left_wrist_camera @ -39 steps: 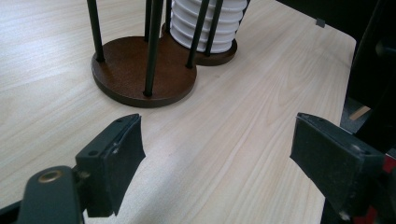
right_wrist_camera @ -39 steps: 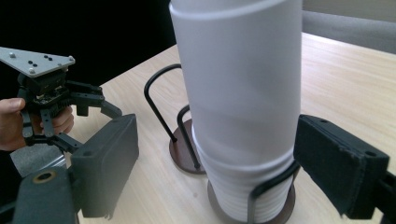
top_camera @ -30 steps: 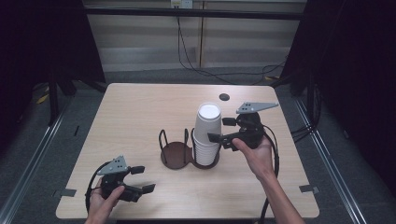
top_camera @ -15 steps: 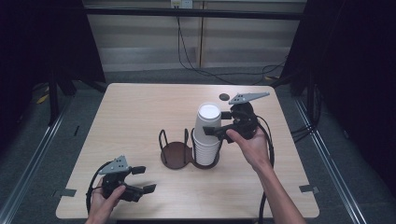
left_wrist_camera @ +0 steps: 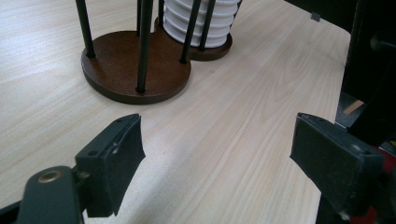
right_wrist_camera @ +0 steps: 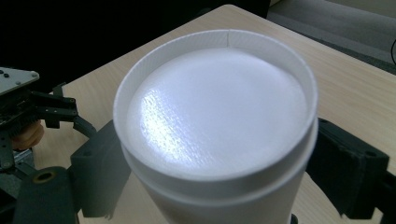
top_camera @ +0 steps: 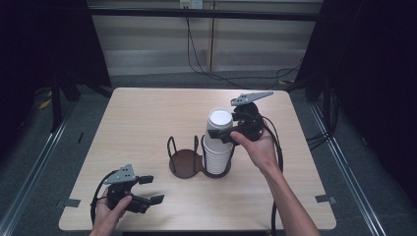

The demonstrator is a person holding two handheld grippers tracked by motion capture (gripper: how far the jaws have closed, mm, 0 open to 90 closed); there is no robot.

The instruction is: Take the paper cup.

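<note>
The right gripper's jaws stood either side of the top cup; whether they pinched it I couldn't tell. The upside-down cup stack sat in the holder at worktop centre, its posts steadying it. At seven o'clock, the left gripper rested released, empty.

One table, one two-ring cup holder, one stack of white cups in its right ring, cup count unclear, two grippers, left near, right at the stack, two hands.
</note>
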